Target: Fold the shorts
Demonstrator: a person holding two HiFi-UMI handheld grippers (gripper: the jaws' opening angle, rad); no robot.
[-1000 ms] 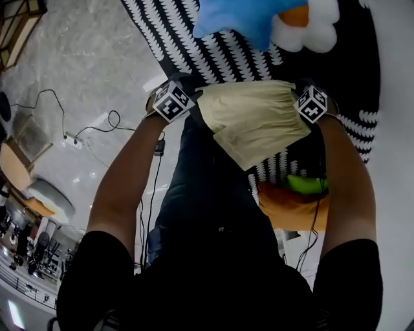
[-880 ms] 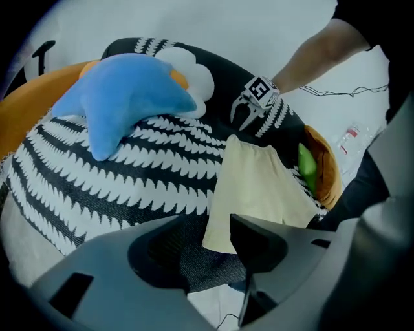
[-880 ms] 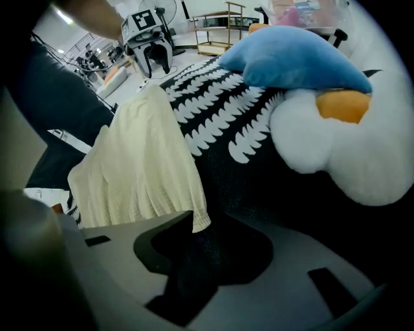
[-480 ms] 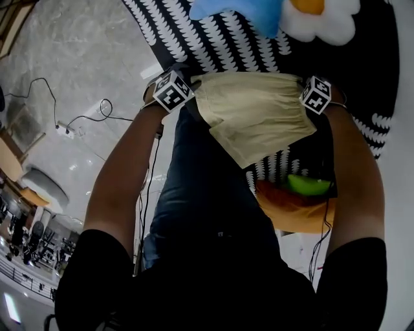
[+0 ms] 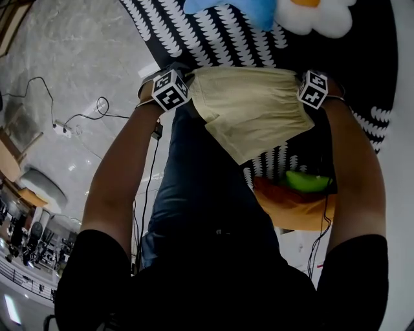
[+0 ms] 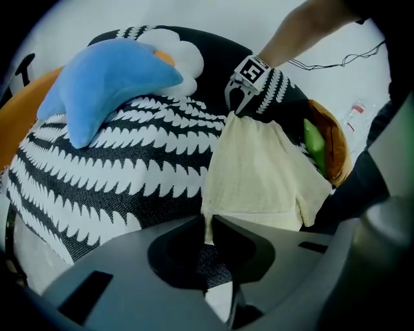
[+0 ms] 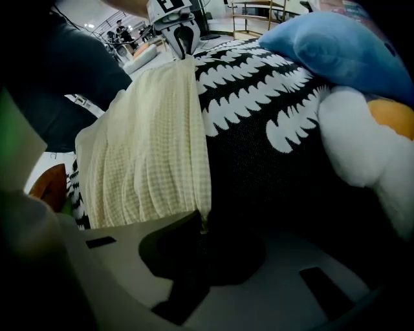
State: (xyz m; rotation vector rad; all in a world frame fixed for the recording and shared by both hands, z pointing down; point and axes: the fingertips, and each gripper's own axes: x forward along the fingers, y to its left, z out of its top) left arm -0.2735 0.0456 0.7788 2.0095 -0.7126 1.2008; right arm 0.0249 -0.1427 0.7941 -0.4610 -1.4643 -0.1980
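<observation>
The left tool [image 6: 210,225] has just been closing its jaws. They now stand narrow, pinching a corner of the shorts [image 6: 259,174] between the tips. The right tool [image 7: 200,223] has likewise been closing, and its jaws are nearly together on the opposite corner of the same waistband edge.

In the head view the left tool [image 5: 193,83] sits at the upper left of centre and the right tool [image 5: 299,83] at the upper right of centre, with the pale yellow shorts [image 5: 252,110] stretched flat between them. The shorts lie on a black-and-white patterned cover [image 5: 213,39]. Their lower end points down the frame and overlaps the person's dark trousers [image 5: 200,194].

Beyond the shorts, at the top of the frame, a blue star-shaped cushion [image 5: 226,8] rests on the cover just beside a white flower cushion [image 5: 323,19] with an orange centre. At the lower right of the shorts is an orange thing [image 5: 291,208] with a green item [image 5: 307,182] on it. Cables [image 5: 97,110] trail over the pale marbled floor [image 5: 77,52] at the left.
</observation>
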